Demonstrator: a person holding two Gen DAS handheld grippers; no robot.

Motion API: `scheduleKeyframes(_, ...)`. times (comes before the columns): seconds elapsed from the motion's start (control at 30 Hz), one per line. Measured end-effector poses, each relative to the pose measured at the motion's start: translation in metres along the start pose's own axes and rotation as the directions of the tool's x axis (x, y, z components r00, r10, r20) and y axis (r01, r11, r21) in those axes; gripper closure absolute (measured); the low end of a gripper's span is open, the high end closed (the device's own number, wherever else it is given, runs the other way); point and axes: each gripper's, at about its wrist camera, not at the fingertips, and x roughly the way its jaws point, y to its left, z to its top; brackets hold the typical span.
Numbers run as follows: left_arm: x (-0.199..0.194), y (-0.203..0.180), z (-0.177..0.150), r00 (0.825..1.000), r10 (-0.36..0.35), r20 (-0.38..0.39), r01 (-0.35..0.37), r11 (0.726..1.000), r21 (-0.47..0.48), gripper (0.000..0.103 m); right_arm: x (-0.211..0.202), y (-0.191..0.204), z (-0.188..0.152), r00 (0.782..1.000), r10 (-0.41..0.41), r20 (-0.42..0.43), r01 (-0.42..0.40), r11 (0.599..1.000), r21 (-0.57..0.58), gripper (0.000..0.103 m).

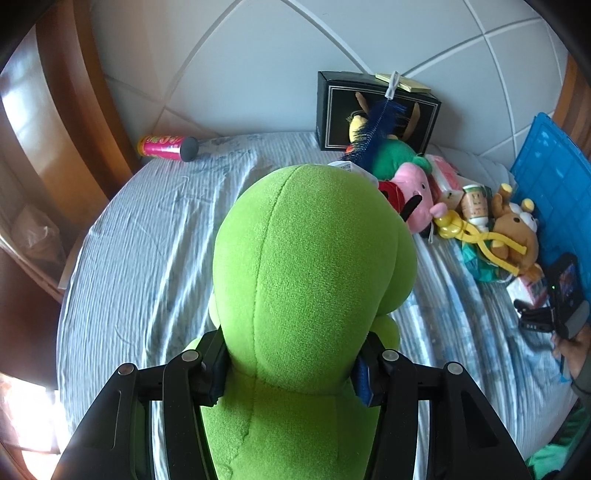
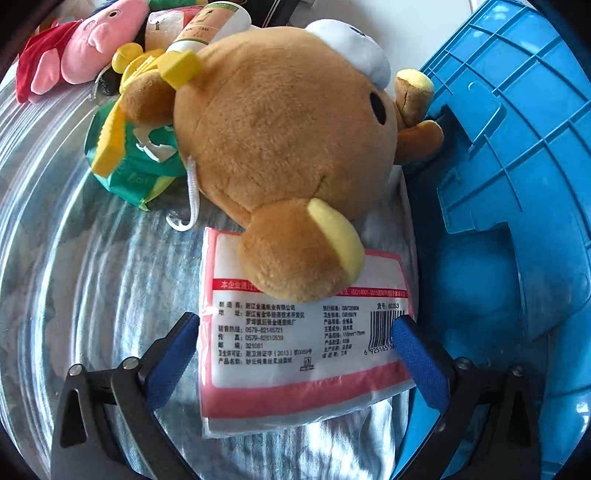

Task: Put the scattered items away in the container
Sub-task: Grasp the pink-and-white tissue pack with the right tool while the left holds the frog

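A: Two grippers, both busy. Left gripper [image 1: 291, 373] is clamped on the green plush [image 1: 314, 266], pads squeezing its narrow part, held up over the bed [image 1: 147, 240].

B: Right one?

A: Right gripper [image 2: 295, 343] stands wide, pads either side of the tissue pack [image 2: 295, 354]. Looks like they're just at its edges, not pressing yet, so I'd call it open around it, no grip.

B: Pack free to lift?

A: Not quite. Brown bear [image 2: 280, 140] lies with one ear on top of the pack's far end. Could drag.

B: Container?

A: Blue crate [image 2: 517, 166], just beside the bear and pack on the right. Can't see inside it from either view.

B: Progress?

A: Early, I'd guess. Left on the bed: bear, pack, green packet [image 2: 136, 173], yellow toy [image 2: 129, 62], tube [image 2: 207, 26], pink pig [image 2: 85, 40]. Farther back, a black box [image 1: 373, 110] with a brush [image 1: 373, 125] leaning on it, and a pink can [image 1: 166, 147] at the headboard, well apart.
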Motion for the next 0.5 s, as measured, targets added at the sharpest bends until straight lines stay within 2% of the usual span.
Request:
scheduleKeyframes(0.23,-0.01,-0.006,-0.005,1.0,0.004,0.012,-0.004,1.0,0.002,0.051,-0.003,-0.004,0.0,1.0,0.012,-0.002,-0.011,0.999,0.033,0.001)
scheduleKeyframes(0.37,-0.016,-0.003,-0.009,1.0,0.007,0.02,-0.007,1.0,-0.003,0.051,-0.018,-0.008,-0.005,0.999,0.042,0.025,-0.043,0.997,0.059,0.019)
scheduleKeyframes(0.5,-0.021,0.002,-0.011,1.0,0.009,0.028,-0.009,1.0,-0.013,0.05,-0.037,-0.007,-0.014,0.995,0.088,0.053,-0.092,0.993,0.076,0.028)
